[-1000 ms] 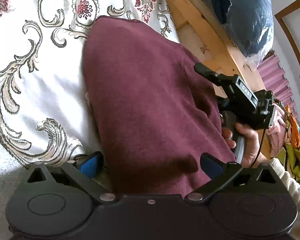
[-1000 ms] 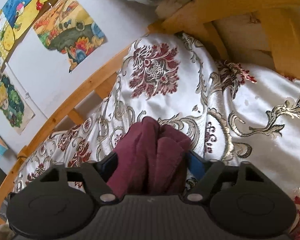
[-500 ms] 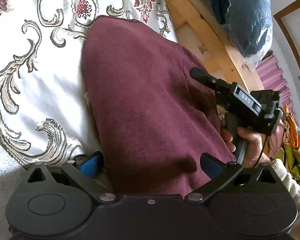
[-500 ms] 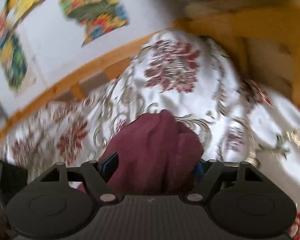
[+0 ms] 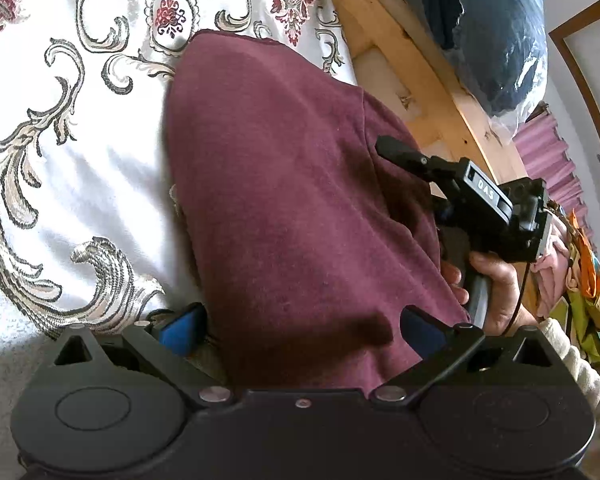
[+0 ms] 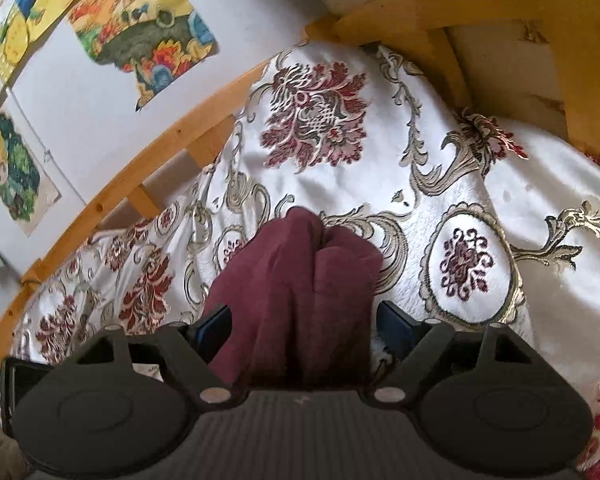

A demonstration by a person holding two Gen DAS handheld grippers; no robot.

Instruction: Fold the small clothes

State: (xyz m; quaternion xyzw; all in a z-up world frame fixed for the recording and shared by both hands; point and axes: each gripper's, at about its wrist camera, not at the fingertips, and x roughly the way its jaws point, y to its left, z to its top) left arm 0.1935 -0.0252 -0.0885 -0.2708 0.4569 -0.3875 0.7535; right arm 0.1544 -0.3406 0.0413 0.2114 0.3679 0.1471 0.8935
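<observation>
I see little change over the last second: the right hand-held gripper (image 6: 300, 328) has widened only slightly and swung briefly before coming back to the same spot, and the maroon garment (image 5: 284, 200) lies on the bed cover as it did. The right jaws stand wide, with a bunched fold of the maroon cloth between the blue pads (image 6: 216, 326) — whether they press on it I cannot tell. The left hand-held gripper (image 5: 300, 326) has not moved; the garment fills the gap between its fingers, grip unclear too. I judge the fold is mid-way — the cloth is doubled over but not yet flat.

The garment rests on the white floral bed cover (image 5: 60, 160). At about 1 o'clock in the left view, the wooden bed frame (image 5: 428, 80) and a dark blue bundle in plastic (image 5: 500, 32) sit close. Paper drawings (image 6: 140, 28) hang on the wall at 11 o'clock in the right view. Nothing lies on the cover in the fold's path.
</observation>
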